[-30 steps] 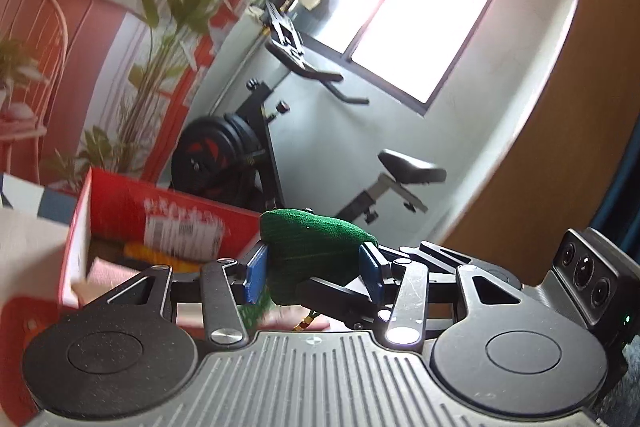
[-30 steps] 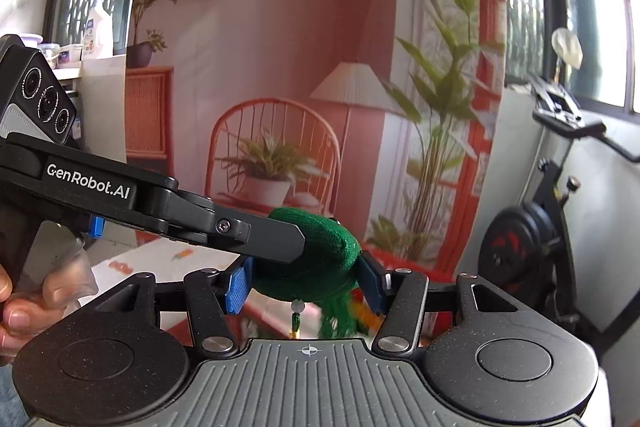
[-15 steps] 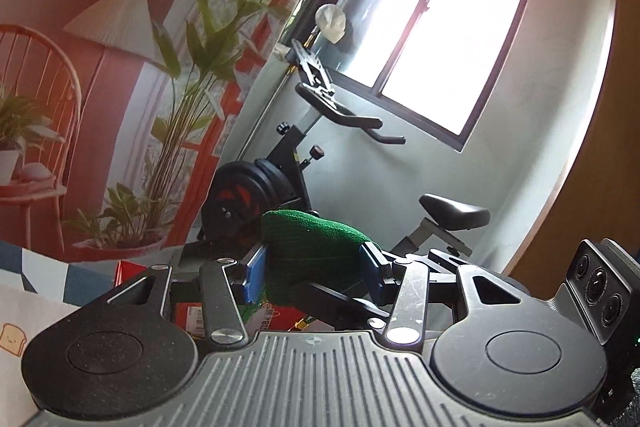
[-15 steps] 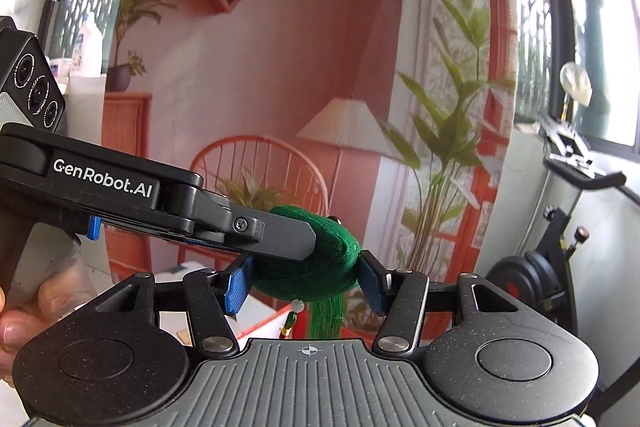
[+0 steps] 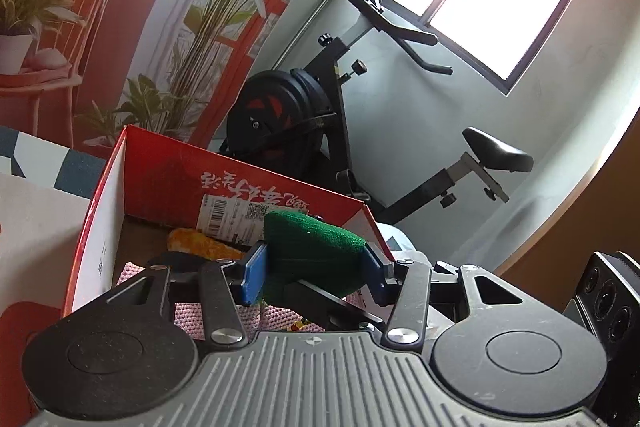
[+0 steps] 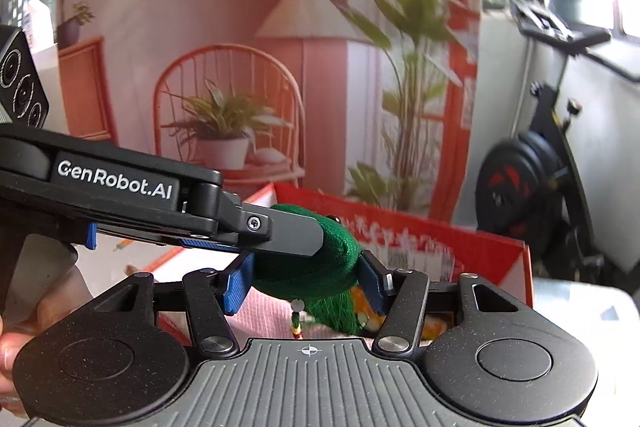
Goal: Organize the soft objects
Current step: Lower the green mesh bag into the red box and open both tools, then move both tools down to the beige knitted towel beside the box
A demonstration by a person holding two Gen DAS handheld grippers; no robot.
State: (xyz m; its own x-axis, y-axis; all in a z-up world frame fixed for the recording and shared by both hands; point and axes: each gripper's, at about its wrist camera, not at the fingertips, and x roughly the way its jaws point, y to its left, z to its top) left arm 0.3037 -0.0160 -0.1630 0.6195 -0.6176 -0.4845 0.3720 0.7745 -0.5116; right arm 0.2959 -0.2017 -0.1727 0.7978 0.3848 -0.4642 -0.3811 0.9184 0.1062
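Left wrist: both tools, left tool (image 5: 312, 273) and right tool (image 6: 304, 281), clamp a fuzzy green cushion (image 5: 316, 247).

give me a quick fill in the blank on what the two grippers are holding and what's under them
1. Both hand-held grippers, left and right, are shut on one ____ soft object.
2. Below it is an open ____ box with white print.
3. In the box lies a ____ knitted cloth.
4. Behind the box stands an exercise ____.

Missing words: green; red; pink; bike
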